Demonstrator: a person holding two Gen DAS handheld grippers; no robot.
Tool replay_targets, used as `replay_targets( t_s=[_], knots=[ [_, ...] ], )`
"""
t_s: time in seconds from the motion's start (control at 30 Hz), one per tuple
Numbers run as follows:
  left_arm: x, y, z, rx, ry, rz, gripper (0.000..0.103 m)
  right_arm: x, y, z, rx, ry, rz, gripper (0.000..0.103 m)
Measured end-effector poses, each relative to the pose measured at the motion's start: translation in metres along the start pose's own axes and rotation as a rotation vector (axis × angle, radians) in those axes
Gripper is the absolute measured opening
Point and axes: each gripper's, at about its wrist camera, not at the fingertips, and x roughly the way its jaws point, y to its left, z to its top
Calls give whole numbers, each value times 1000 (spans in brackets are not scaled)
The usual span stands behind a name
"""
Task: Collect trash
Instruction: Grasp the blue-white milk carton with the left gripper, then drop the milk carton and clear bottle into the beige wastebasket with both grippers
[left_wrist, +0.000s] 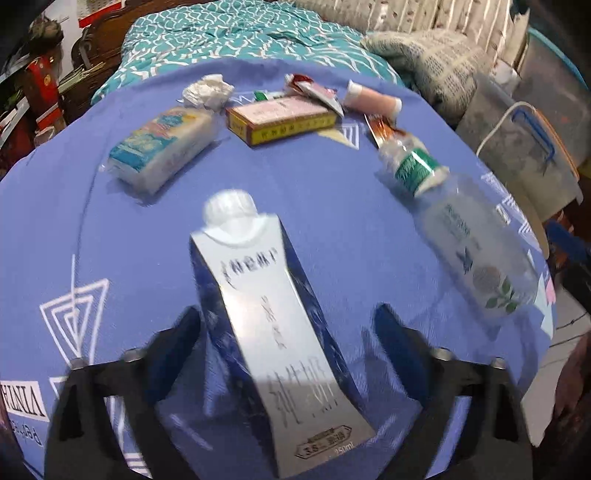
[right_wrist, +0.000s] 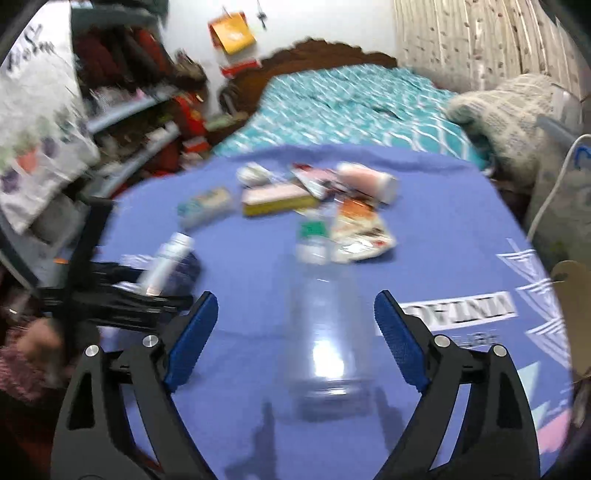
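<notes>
Blue cloth (left_wrist: 332, 221) carries the trash. Left gripper (left_wrist: 288, 325) stands wide around the milk carton (left_wrist: 273, 332); close evenly. Right gripper (right_wrist: 295, 314) gapes over the clear bottle (right_wrist: 325, 332).

A blue-and-silver milk carton (left_wrist: 273, 321) lies between the spread fingers of the left gripper (left_wrist: 288, 325), apparently untouched by either, though motion blur hides the contact. A clear plastic bottle (left_wrist: 476, 254) lies at two o'clock on the blue cloth (left_wrist: 314, 184).

Blue cloth (left_wrist: 332, 206) — carton (left_wrist: 273, 325), bottle (left_wrist: 476, 251), box (left_wrist: 280, 118)
</notes>
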Motion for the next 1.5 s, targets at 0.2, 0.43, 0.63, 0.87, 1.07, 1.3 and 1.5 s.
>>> replay_targets(
  t_s=[0.2, 0.43, 0.63, 0.87, 1.07, 1.3, 1.5],
  knots=[
    [-12, -1, -10, 25, -32, -31, 52, 42, -10, -16, -10, 173, -8, 88],
    [-20, -20, 1, 40, -39, -143, 51, 53, -20, -53, 106, 146, 33, 63],
    [-19, -73, 28, 130, -48, -237, 51, 3, -59, -59, 282, -17, 13, 63],
    [18, -203, 78, 322, 19, -409, 51, -57, -143, -95, 535, -142, -198, 63],
    [60, -351, 126, 494, 95, -524, 51, -96, -225, -126, 774, -185, -295, 64],
    [115, -447, 151, 548, 171, -458, 83, -92, -274, -132, 907, -203, -310, 69],
    [110, -449, 163, 510, 111, -467, 84, -86, -263, -111, 849, -265, -350, 78]
  ],
)
